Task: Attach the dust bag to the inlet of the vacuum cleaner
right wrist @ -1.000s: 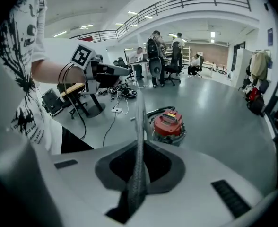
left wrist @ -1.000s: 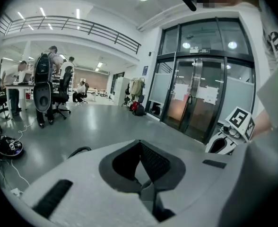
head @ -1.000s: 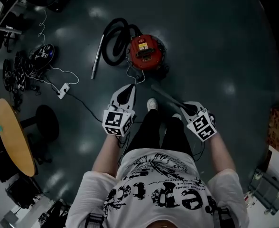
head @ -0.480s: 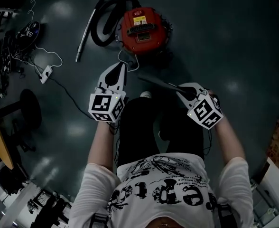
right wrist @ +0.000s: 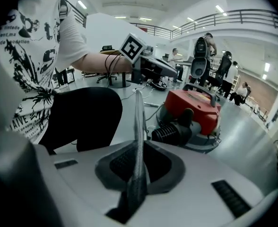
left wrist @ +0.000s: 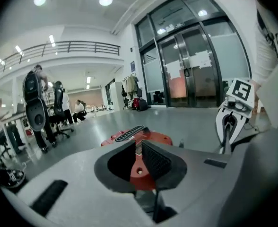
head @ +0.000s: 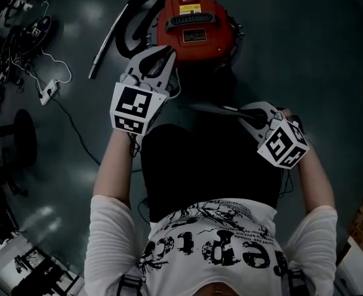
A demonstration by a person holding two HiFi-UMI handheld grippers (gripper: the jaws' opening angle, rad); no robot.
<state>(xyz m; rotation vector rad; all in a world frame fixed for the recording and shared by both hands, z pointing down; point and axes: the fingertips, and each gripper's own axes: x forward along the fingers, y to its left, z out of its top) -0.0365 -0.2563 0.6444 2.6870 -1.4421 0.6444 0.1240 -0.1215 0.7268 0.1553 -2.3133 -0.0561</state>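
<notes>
Head view looks steeply down on a crouching person whose two grippers reach toward the red vacuum cleaner (head: 194, 23), which stands on the dark floor at the far edge of the scene. The left gripper (head: 158, 59) sits just near of the cleaner's left side, its tip overlapping the red body from this angle; whether it touches cannot be told. Left gripper view shows its jaws parted by a narrow slit, having just been easing apart, with nothing between the pads and only the red housing showing through the gap. The right gripper (head: 246, 111) is lower and to the right, near of the cleaner and apart from it. Its jaws are pressed together on the dust bag (head: 213, 109), a thin, flat, dark sheet that sticks out leftward from the tips over the person's black trousers; right gripper view catches it edge-on, standing up between the pads. In that same view a ribbed black hose end (right wrist: 169, 134) lies against the cleaner's near side. The looped black hose (head: 135, 23) and a metal tube (head: 104, 45) lie to the left of the cleaner, and a white power strip (head: 47, 90) sits farther left
</notes>
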